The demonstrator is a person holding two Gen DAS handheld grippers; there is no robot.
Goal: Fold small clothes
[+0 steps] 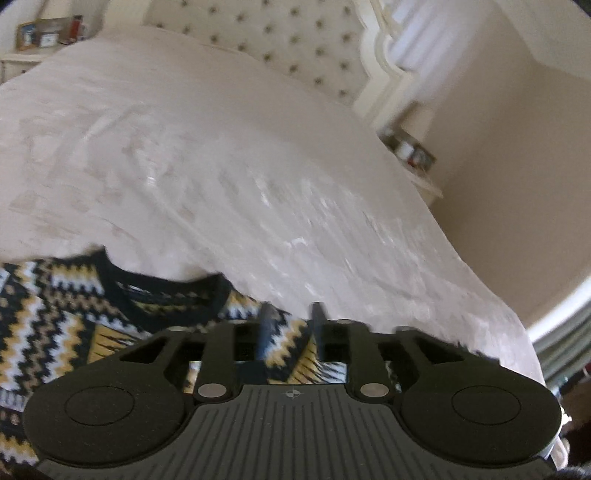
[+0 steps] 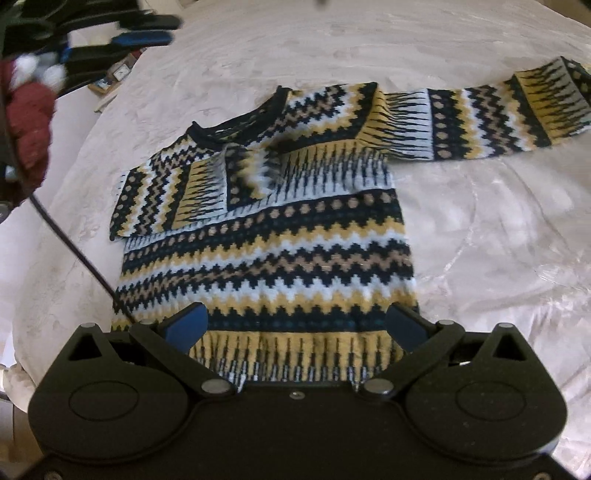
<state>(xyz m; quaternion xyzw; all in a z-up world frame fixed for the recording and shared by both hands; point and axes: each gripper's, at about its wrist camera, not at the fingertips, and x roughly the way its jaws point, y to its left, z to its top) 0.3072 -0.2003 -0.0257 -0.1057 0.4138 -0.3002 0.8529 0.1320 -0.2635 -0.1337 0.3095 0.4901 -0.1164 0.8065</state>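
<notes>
Sweater (image 2: 266,236) lies flat on the bed (image 2: 480,229), one sleeve folded across; right gripper (image 2: 295,326) wide, empty over its hem; left gripper (image 1: 291,314) narrow, empty near its collar

Soft daylight, no hard shadows; left view motion-blurred, right view sharper; fisheye bends edges, corners dark.

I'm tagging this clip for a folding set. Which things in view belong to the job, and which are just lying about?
Job:
- patterned sweater
- left gripper
- right gripper

Lying about:
- bedspread
- tufted headboard
- picture frame on the shelf
- bedside jars
</notes>
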